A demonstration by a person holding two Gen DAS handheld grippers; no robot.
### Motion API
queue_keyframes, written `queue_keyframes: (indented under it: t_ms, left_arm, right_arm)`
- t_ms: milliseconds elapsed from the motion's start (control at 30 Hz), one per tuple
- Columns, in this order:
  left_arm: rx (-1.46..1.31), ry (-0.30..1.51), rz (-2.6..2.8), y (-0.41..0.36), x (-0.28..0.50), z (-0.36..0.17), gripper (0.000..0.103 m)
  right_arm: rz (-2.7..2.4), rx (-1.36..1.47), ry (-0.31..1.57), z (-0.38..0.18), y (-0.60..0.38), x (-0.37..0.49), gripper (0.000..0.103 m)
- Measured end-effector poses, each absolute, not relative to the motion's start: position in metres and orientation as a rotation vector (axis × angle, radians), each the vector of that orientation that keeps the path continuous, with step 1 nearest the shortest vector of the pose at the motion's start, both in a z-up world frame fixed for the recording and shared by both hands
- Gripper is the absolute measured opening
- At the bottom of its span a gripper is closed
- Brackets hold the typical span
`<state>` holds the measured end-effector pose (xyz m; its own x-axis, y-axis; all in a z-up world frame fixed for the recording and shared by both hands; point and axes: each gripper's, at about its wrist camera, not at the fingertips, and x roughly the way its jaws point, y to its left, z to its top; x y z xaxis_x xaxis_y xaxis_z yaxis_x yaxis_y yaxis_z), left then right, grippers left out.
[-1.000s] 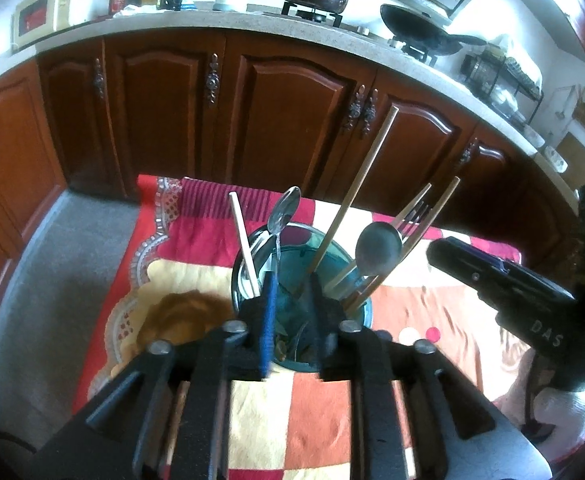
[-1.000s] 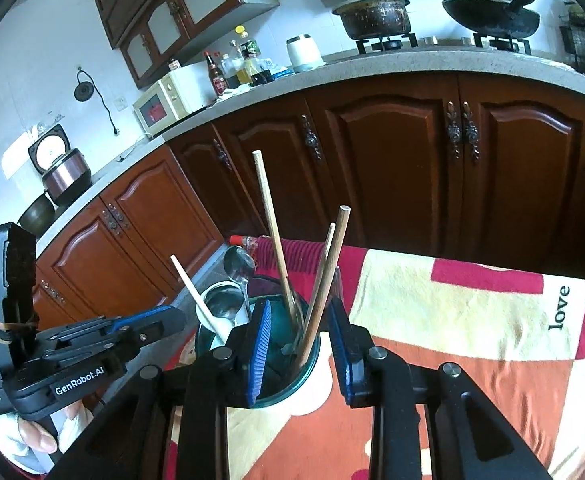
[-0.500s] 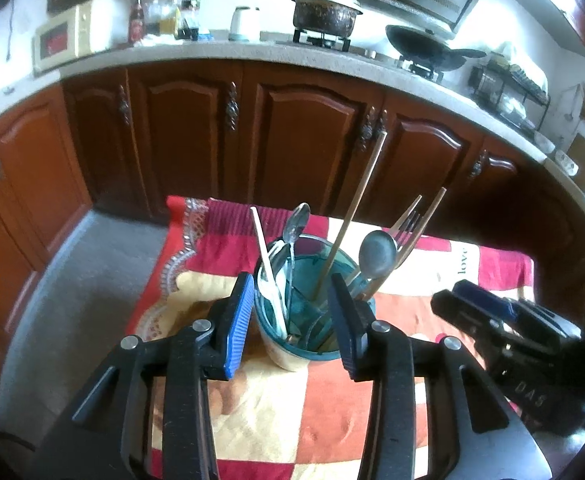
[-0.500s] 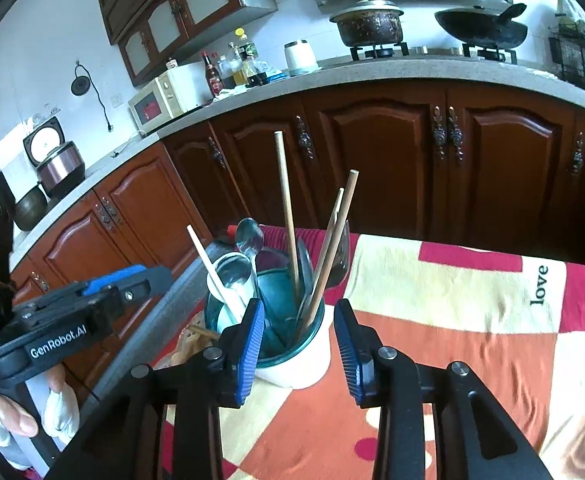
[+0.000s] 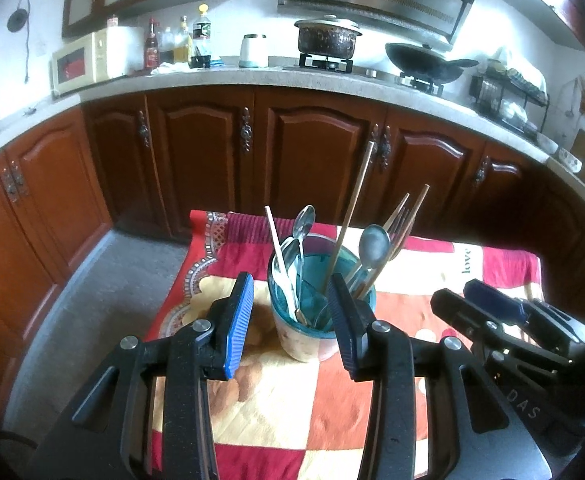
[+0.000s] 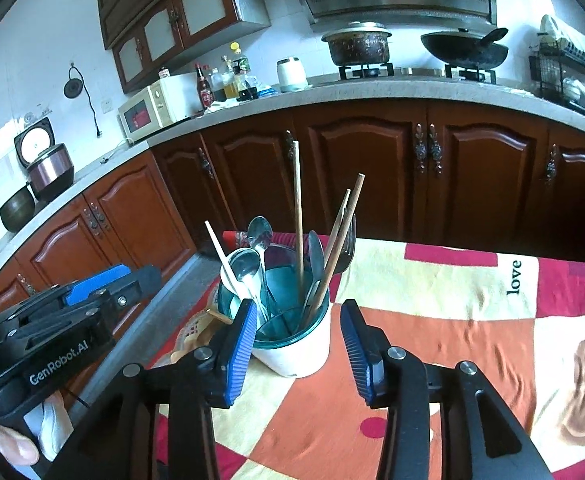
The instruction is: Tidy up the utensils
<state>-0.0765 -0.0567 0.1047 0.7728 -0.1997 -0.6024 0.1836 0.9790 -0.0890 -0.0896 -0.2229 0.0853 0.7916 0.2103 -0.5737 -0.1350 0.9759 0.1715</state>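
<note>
A white utensil holder with a teal rim [image 5: 304, 344] [image 6: 296, 352] stands upright on the patterned tablecloth. It holds metal spoons [image 5: 373, 242] [image 6: 259, 232], wooden chopsticks [image 5: 352, 208] [image 6: 297, 208], a fork [image 5: 400, 216] and a white stick [image 5: 277, 248]. My left gripper [image 5: 290, 326] is open and empty, drawn back in front of the holder. My right gripper [image 6: 295, 350] is open and empty, its fingers either side of the holder but nearer the camera. Each gripper shows in the other's view: the right one [image 5: 504, 320], the left one [image 6: 72, 308].
The holder sits on a table covered by a red, orange and cream cloth [image 5: 292, 408] [image 6: 452, 340], near its left edge. Grey floor [image 5: 104, 280] lies left of the table. Dark wooden cabinets [image 5: 312, 160] and a counter with pots and a microwave stand behind.
Both grippers have pulled back and up from the holder and opened wider. The utensils stay in the holder.
</note>
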Motion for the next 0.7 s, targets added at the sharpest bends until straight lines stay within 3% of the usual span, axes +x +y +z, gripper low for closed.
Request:
queue_keyframes:
  t_ms: [700]
  left_arm:
    - [-0.006, 0.584, -0.141, -0.049, -0.119, 0.123, 0.042]
  right_arm:
    - [0.115, 0.106, 0.576, 0.11, -0.215, -0.125, 0.054]
